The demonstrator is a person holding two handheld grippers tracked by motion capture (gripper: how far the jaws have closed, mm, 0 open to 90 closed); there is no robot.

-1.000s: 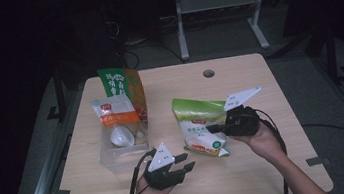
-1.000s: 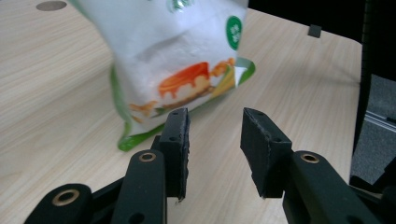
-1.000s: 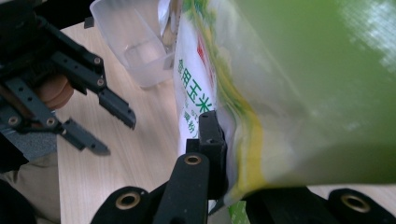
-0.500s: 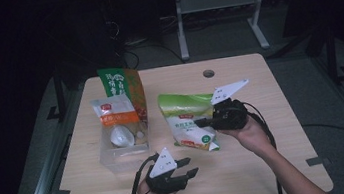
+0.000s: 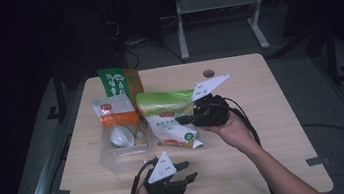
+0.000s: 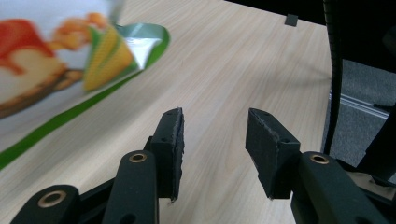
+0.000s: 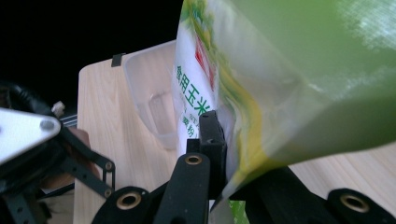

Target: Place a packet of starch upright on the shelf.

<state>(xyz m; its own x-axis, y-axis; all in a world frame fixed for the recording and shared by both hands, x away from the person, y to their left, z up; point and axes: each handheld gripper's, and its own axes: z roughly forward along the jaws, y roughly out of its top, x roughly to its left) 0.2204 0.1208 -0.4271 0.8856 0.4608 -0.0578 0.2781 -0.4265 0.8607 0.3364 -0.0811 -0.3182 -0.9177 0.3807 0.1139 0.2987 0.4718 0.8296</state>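
Now green bag (image 5: 169,120) nearer clear tub (image 5: 125,148), in right gripper (image 5: 189,120).

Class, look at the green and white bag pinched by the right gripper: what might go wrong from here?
1. The right gripper pinches the green and white bag by one edge; it may slip or swing.
2. The bag hangs beside the clear container and could knock it.
3. The left gripper, open, gives no support.
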